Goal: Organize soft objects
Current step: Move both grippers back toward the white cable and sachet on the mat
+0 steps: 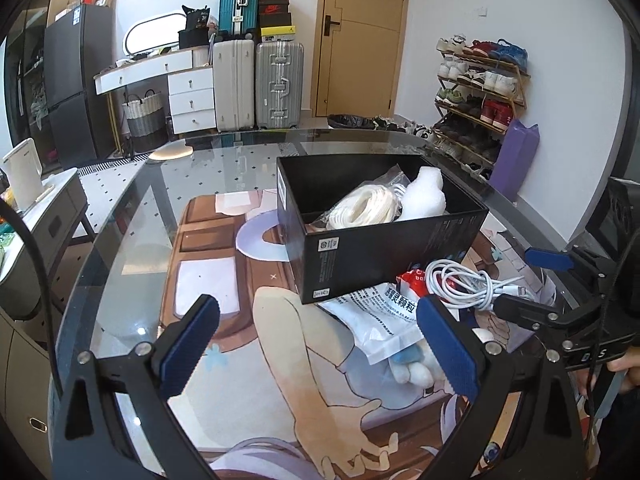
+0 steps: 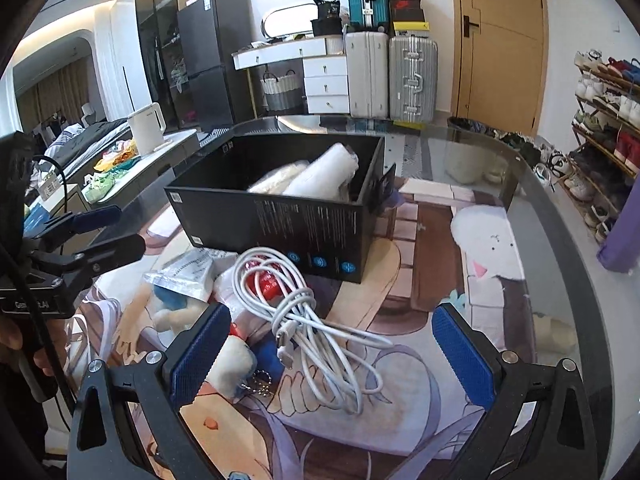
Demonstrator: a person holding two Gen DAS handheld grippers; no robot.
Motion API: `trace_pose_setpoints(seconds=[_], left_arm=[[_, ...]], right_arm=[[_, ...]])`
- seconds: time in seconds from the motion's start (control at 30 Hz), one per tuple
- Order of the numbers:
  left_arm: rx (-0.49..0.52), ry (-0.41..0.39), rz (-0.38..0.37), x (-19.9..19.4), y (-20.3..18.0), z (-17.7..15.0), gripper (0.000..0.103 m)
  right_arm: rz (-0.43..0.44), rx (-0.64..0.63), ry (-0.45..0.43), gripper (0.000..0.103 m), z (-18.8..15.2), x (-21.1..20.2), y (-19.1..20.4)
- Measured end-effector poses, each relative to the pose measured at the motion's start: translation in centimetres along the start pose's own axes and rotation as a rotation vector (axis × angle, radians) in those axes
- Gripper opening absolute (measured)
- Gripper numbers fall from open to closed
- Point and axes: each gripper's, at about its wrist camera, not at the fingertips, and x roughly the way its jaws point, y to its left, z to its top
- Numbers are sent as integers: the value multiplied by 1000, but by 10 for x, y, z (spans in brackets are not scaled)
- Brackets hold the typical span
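Observation:
An open black box (image 1: 380,248) (image 2: 280,220) stands on the printed mat and holds a bagged white coil (image 1: 366,206) and a white foam roll (image 1: 426,196) (image 2: 324,172). In front of it lie a loose white cable (image 2: 304,316) (image 1: 464,284), a white printed pouch (image 1: 380,316) (image 2: 188,272), a red packet (image 2: 268,280) and a white-and-blue plush toy (image 2: 228,360) (image 1: 408,364). My left gripper (image 1: 320,344) (image 2: 112,234) is open above the mat, left of the pile. My right gripper (image 2: 332,354) (image 1: 528,284) is open, its fingers on either side of the cable without touching it.
The mat (image 1: 224,280) covers a round glass table (image 1: 120,216) (image 2: 540,208). A shoe rack (image 1: 480,88) and a purple bag (image 1: 514,160) stand beyond the right rim, suitcases (image 1: 256,80) by the door. A white kettle (image 2: 146,122) sits on a side cabinet at left.

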Motion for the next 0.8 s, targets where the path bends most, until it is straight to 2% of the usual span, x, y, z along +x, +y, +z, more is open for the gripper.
trace_pose_setpoints(seconds=[0.33, 0.8], left_arm=[[-6, 13, 0, 4, 2, -2, 100], [-1, 19, -1, 5, 3, -3, 100]], right_arm=[[-38, 17, 59, 102, -7, 15, -7], [-74, -8, 108, 102, -13, 13, -28]])
